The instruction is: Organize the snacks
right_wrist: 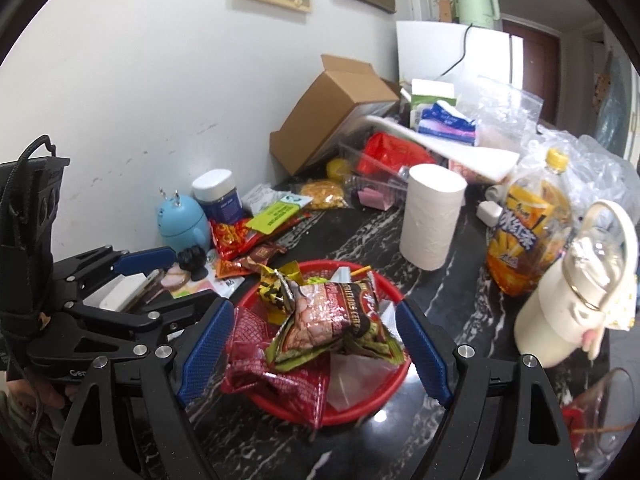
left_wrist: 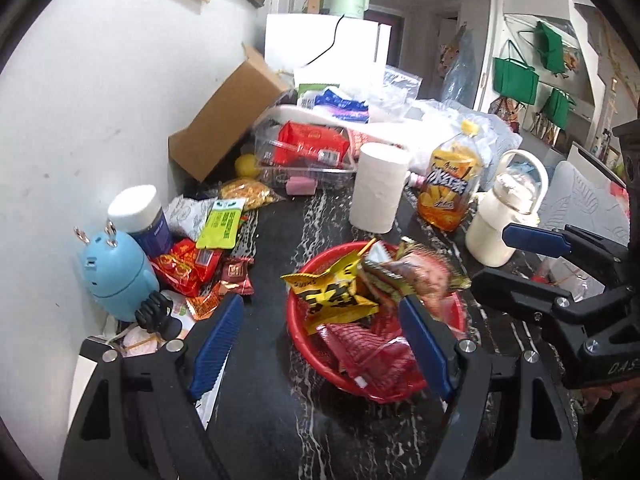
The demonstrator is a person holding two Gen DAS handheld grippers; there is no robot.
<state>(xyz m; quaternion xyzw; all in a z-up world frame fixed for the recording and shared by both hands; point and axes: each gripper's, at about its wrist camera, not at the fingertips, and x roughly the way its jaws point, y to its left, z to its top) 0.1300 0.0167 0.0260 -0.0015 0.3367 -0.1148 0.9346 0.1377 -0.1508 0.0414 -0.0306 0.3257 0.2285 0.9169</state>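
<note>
The red basket sits mid-table, already heaped with packets, a yellow one at its 10 o'clock edge. More snacks lie loose at the basket's 9 o'clock, beside the blue gadget, so the job seems partly done. The left claw and right claw both hang released and empty over the basket, angled down toward it.

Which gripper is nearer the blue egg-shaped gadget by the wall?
Left. The left gripper hangs open just beside the blue gadget; the right gripper is farther off, over the red basket.
</note>
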